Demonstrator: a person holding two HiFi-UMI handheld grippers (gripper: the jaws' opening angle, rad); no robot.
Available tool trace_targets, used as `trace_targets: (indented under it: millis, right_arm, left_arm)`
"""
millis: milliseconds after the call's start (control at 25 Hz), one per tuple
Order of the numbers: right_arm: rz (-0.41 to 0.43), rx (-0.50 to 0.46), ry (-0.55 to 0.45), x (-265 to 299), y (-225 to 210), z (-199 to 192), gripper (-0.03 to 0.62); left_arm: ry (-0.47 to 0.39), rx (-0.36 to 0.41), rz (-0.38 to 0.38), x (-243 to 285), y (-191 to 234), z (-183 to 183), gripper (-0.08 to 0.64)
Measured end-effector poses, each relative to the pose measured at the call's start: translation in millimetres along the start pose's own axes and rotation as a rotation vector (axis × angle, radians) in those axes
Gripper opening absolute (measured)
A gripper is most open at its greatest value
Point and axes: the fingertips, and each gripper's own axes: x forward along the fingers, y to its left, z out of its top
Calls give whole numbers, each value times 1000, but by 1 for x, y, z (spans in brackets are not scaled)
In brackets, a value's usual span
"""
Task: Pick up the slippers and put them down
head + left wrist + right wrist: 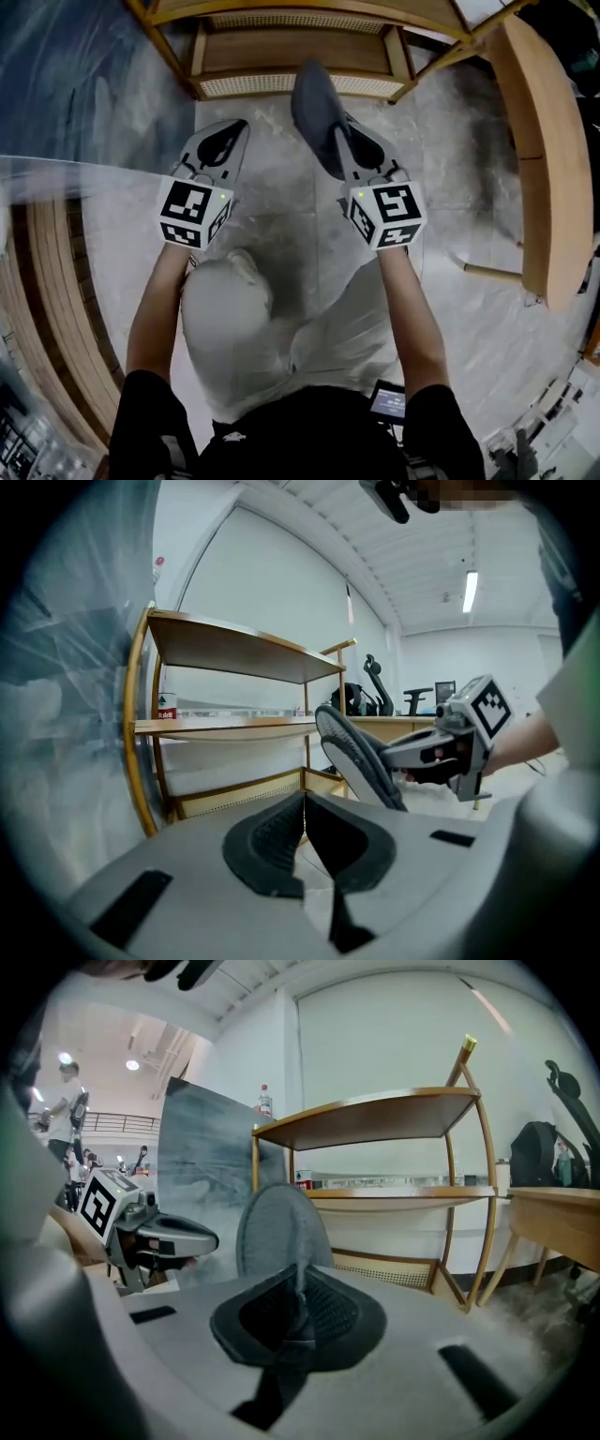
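On my right gripper the jaws grasp a grey slipper before the wooden shelf; my left gripper jaws sit clenched, empty.

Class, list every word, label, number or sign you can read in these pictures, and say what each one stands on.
No text can be read clearly.
Small red-and-green label on the middle board of the wooden shelf unit: too small to read.
Red-capped bottle at the top of the shelf unit: any print is blurred.
Black-and-white square-marker cubes: patterns, not words.
Small dark screen at the person's waist: unreadable.
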Motion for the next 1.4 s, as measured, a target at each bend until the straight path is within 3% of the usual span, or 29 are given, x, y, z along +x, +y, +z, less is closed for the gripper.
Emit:
trace_targets:
  millis: [840,1400]
  right_arm:
    - [21,-79,269,15,5,-140,5]
    - [63,-92,475,27,33,-250,6]
  left_arm:
    - [218,10,-110,20,-41,-141,6]
    - [403,-12,-121,9,-55,-248,5]
